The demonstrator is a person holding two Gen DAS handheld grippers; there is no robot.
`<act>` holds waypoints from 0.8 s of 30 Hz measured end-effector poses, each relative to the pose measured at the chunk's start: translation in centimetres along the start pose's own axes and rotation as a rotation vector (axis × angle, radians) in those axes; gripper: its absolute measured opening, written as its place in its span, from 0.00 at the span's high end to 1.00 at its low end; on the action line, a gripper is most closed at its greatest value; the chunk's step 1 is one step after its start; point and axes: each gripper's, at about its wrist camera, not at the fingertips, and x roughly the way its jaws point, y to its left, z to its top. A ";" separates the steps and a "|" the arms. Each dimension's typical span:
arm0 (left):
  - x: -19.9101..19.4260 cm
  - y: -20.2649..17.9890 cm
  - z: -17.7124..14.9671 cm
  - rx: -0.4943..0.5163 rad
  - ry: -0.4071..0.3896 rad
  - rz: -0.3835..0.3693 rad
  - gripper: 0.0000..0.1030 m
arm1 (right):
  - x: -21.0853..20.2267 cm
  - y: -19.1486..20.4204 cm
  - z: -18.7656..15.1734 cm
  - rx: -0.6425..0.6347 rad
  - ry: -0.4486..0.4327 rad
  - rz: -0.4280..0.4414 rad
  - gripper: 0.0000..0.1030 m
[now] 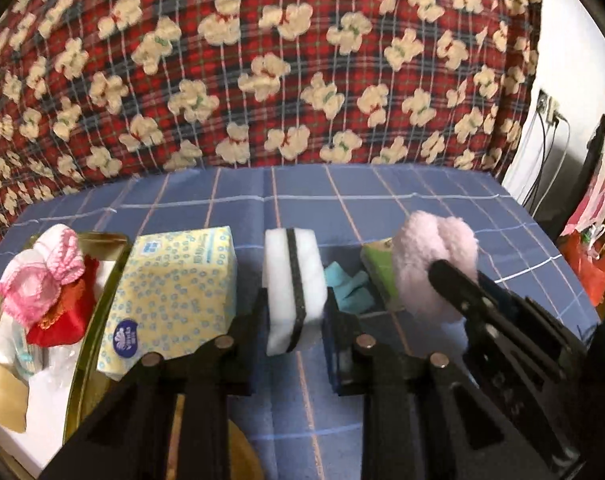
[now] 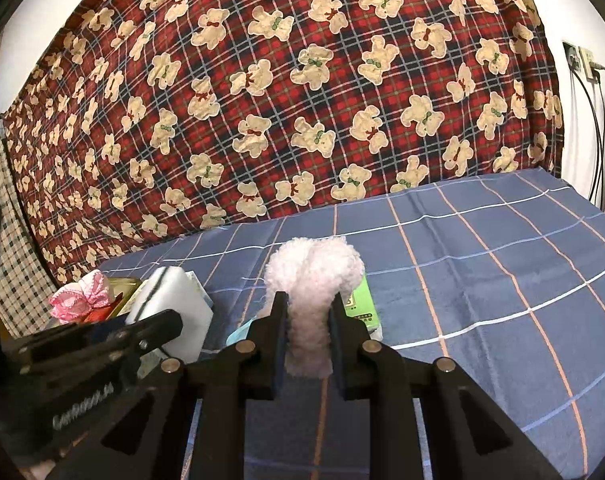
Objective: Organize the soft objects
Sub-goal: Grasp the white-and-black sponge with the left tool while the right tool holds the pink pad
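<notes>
My left gripper (image 1: 294,304) is shut on a white sponge with a black middle layer (image 1: 292,276), held above the blue checked cloth; it also shows in the right wrist view (image 2: 170,308). My right gripper (image 2: 308,312) is shut on a fluffy pale pink cloth (image 2: 312,280), also seen in the left wrist view (image 1: 434,256). A gold-rimmed tray (image 1: 98,292) at the left holds a pink frilly item (image 1: 42,276) and a red item (image 1: 68,312).
A yellow dotted tissue pack (image 1: 174,292) lies beside the tray. A green pack (image 1: 378,268) and a teal cloth (image 1: 350,290) lie between the grippers. The teddy-bear plaid blanket (image 2: 302,80) hangs behind the table. Wall sockets with cables (image 2: 594,76) are at the right.
</notes>
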 end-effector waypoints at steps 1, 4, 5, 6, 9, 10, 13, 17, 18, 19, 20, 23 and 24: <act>-0.2 0.0 -0.2 0.002 -0.017 0.003 0.78 | 0.0 0.0 0.0 0.000 0.000 0.000 0.80; -0.7 0.2 -0.7 -0.002 -0.067 0.014 0.78 | -0.2 0.1 0.1 -0.007 -0.006 -0.003 0.80; -0.7 0.2 -0.7 0.000 -0.071 0.008 0.78 | -0.2 0.1 0.1 -0.007 -0.006 -0.004 0.80; -0.7 0.3 -0.7 0.001 -0.075 0.011 0.78 | -0.3 0.1 0.1 -0.007 -0.008 -0.006 0.80; -0.8 0.2 -1.0 0.009 -0.107 0.029 0.78 | -0.5 0.2 0.1 -0.008 -0.017 -0.010 0.80; -0.9 0.2 -1.2 0.009 -0.114 0.032 0.78 | -0.6 0.2 0.1 -0.009 -0.018 -0.010 0.80; -0.9 0.0 -1.6 0.011 -0.126 0.036 0.78 | -0.7 0.3 0.1 -0.016 -0.023 -0.006 0.80; -0.7 0.1 -2.0 0.010 -0.132 0.037 0.78 | -1.0 0.6 0.1 -0.029 -0.046 0.008 0.80; -0.7 0.2 -2.0 0.009 -0.134 0.037 0.78 | -1.2 0.8 0.1 -0.037 -0.055 0.010 0.80; -0.7 0.3 -2.2 0.007 -0.134 0.032 0.78 | -1.3 1.0 0.0 -0.046 -0.062 0.012 0.80; -0.6 0.4 -2.3 0.006 -0.134 0.031 0.78 | -1.4 1.2 0.0 -0.058 -0.071 0.014 0.80; -0.7 0.6 -2.6 0.010 -0.149 0.032 0.78 | -1.7 1.9 -0.1 -0.093 -0.091 0.019 0.80; -0.7 0.6 -2.7 0.011 -0.151 0.033 0.78 | -1.7 2.1 -0.1 -0.099 -0.097 0.019 0.80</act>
